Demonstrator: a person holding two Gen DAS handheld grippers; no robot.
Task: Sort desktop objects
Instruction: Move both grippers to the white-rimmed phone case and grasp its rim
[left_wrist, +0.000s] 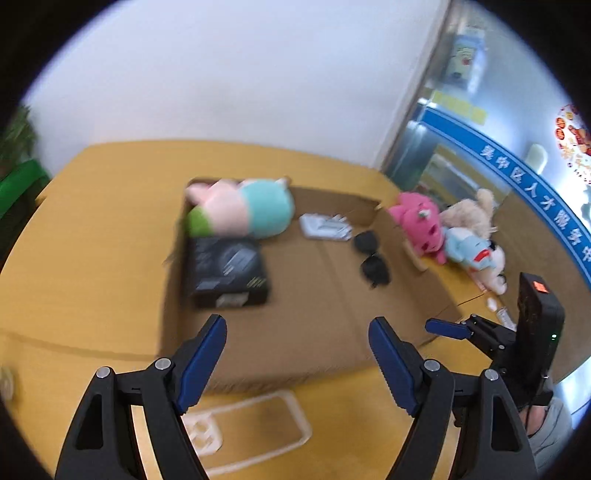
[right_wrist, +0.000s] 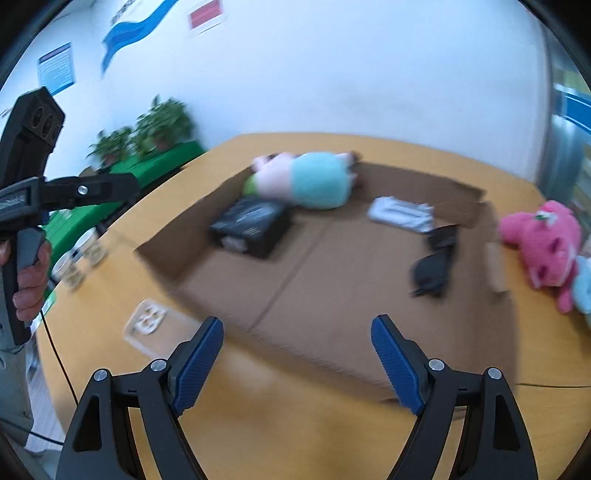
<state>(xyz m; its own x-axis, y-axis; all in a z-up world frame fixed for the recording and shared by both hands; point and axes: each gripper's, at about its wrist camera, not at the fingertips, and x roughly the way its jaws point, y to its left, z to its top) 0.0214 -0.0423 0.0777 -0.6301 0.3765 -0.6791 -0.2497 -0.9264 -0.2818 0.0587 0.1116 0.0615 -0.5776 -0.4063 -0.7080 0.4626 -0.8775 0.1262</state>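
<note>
Left wrist view: the left gripper (left_wrist: 297, 363) hangs with its blue-padded fingers (left_wrist: 205, 363) wide apart and nothing between them, above the near edge of the shallow brown cardboard box (left_wrist: 314, 332) on the yellow wooden table (left_wrist: 92, 240). Inside the box, at its far left corner, lies a pink, teal and green plush toy (left_wrist: 240, 210) against a black printed carton (left_wrist: 229, 273); a pale grey flat packet (left_wrist: 325, 227) and black sunglasses (left_wrist: 371, 258) sit toward the far right. Outside, by the box's right wall, a pink plush toy (left_wrist: 421, 225), a beige plush (left_wrist: 471, 214) and a light blue plush (left_wrist: 471, 247) wait, so sorting looks partly done. A clear plastic tray (left_wrist: 251, 428) rests at the near table edge (empty, as far as the blur allows).

Right wrist view: the right gripper (right_wrist: 297, 363) is likewise spread and empty over the box's near wall. Only here do a hand (right_wrist: 31, 277) on the other gripper's grip, potted green plants (right_wrist: 147, 129) and small round items beyond the table's left edge show; the beige plush is missing from this view.
</note>
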